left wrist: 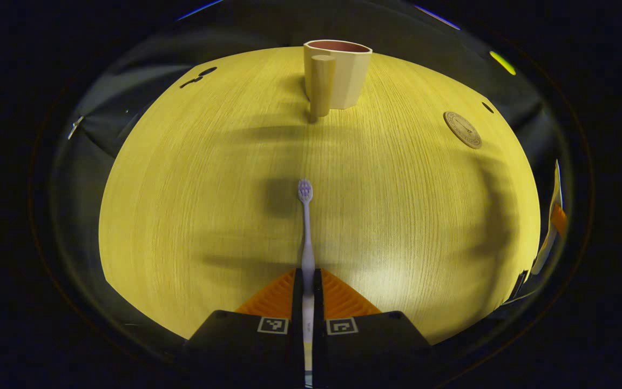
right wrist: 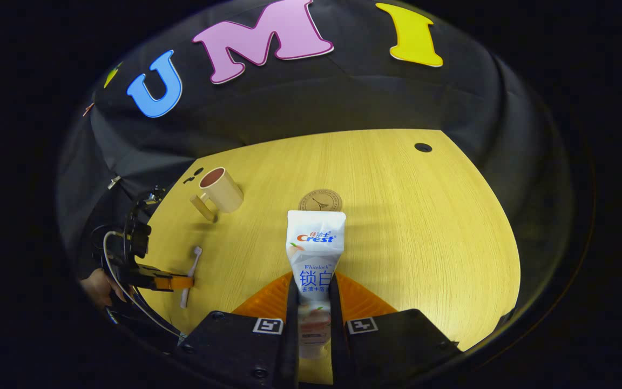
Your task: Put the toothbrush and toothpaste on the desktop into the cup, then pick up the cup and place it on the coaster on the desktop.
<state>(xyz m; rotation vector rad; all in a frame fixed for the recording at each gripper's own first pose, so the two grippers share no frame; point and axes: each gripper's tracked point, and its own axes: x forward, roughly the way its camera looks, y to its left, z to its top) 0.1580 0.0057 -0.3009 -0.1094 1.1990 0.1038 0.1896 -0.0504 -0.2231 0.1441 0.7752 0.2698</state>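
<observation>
Your left gripper (left wrist: pixel 308 294) is pinching the toothbrush (left wrist: pixel 306 232) by its handle, with the bristle head pointing straight ahead at the cup (left wrist: pixel 338 75). The cup stands upright well ahead of the toothbrush, its handle turned towards you. Your right gripper (right wrist: pixel 315 308) is clamped on the toothpaste (right wrist: pixel 315 254), with the flat crimped end sticking out forward. From that side the cup (right wrist: pixel 221 190) sits off to the left, and the coaster (right wrist: pixel 320 200) lies flat on the desktop (right wrist: pixel 424 232) to the right of the cup, just beyond the tube's end.

The risk is the light cup tipping if the long brush head catches its rim (a low, level approach would do that). The two grippers could also crowd each other over the opening. Your left hand (right wrist: pixel 97 289) holds its gripper low and roughly level; the right one points slightly downward.
</observation>
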